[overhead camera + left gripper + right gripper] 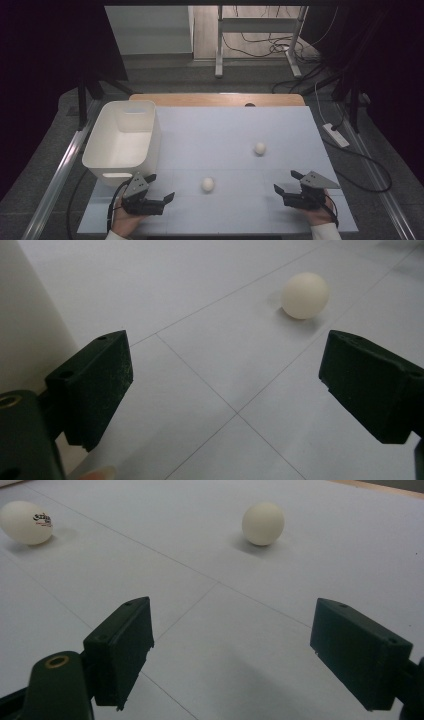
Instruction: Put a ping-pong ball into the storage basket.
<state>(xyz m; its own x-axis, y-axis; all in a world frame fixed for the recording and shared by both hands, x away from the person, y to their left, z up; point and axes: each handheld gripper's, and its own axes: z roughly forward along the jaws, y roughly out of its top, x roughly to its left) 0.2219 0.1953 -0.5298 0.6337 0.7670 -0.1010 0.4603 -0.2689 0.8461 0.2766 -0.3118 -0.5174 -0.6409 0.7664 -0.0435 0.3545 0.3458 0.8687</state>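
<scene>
Left gripper [161,187] jaws wide apart, empty; right gripper [288,181] same. Near ball [208,184] on mat between grippers, far ball [259,148] beyond. White bin [100,149] left. Risk: off-centre jaw nudge sends ball rolling away.

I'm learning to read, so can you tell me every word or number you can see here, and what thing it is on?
Small dark print on the near ball: there is a logo with tiny letters under it, but it is too blurred to read.
The far ball: no writing on the side that shows.
The white bin, the table mat and both grippers, left and right: no words, numbers or signs.
</scene>
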